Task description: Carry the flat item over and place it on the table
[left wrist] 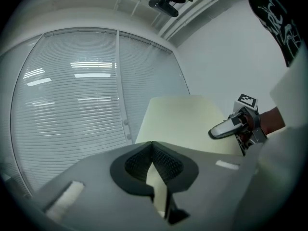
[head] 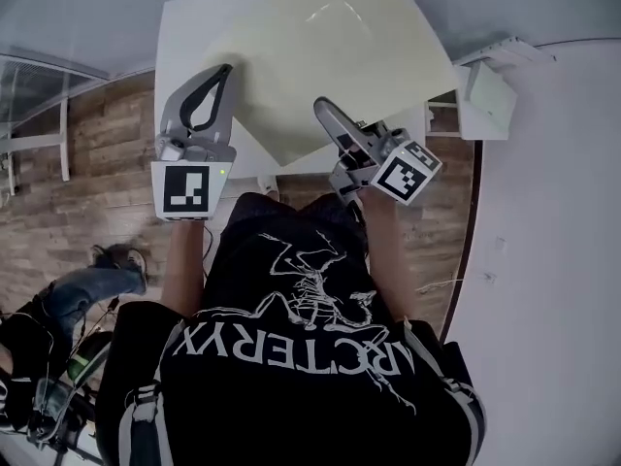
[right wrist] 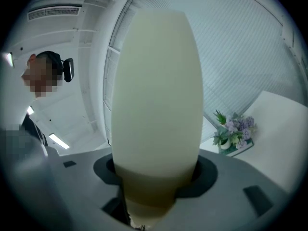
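The flat item is a large pale cream panel [head: 330, 56], held up in the air, tilted, above a white table [head: 189, 37]. My left gripper [head: 225, 74] is shut on the panel's left edge. In the left gripper view the panel [left wrist: 185, 124] runs off to the right from between my left gripper's [left wrist: 153, 150] jaws. My right gripper [head: 323, 108] is shut on the near edge of the panel and also shows across the panel as the right gripper [left wrist: 230, 127]. In the right gripper view the panel [right wrist: 156, 90] rises straight up from my right gripper [right wrist: 154, 174].
A white box-like unit [head: 485, 100] stands at the right by a white wall. Wooden floor [head: 87, 173] lies to the left, with a seated person's leg [head: 92, 284] there. A small potted plant [right wrist: 234, 131] sits on a white surface. Window blinds [left wrist: 77, 105] are behind.
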